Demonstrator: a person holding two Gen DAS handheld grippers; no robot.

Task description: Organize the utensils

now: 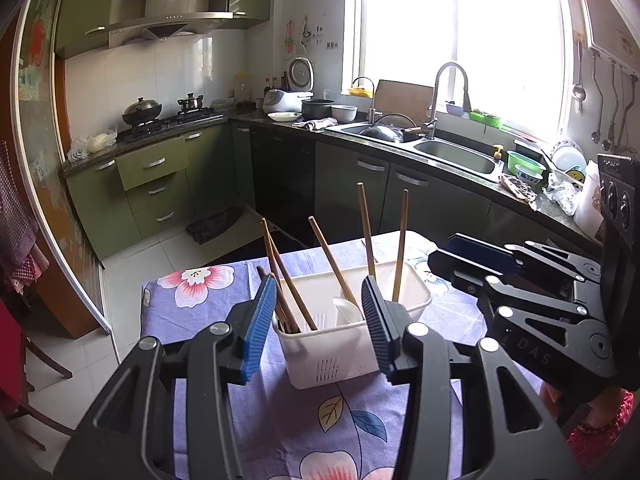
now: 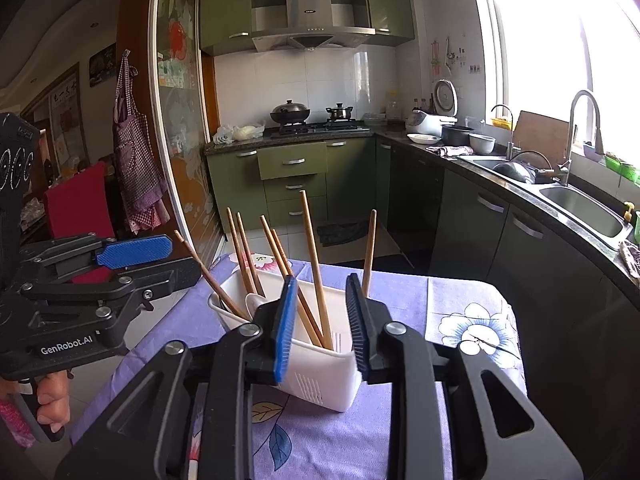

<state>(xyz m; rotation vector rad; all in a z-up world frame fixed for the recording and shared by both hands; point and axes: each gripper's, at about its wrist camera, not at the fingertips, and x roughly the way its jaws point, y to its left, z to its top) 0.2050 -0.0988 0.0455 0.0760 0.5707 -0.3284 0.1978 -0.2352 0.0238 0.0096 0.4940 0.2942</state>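
The wooden chopsticks [image 1: 334,264] and a white spoon [image 1: 347,310] stand inside the white utensil caddy [image 1: 332,356] on the floral tablecloth [image 1: 192,292]. The left gripper [image 1: 318,320] and right gripper [image 2: 322,322] hover just before the caddy, jaws spread, holding nothing. This fits either sorting underway or a finished arrangement.

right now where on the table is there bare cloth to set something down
Bare floral tablecloth lies right of the white utensil basket, toward the table's edge by the cabinets, and in front of it, near the leaf print. The basket itself is crowded with chopsticks and a white spoon.
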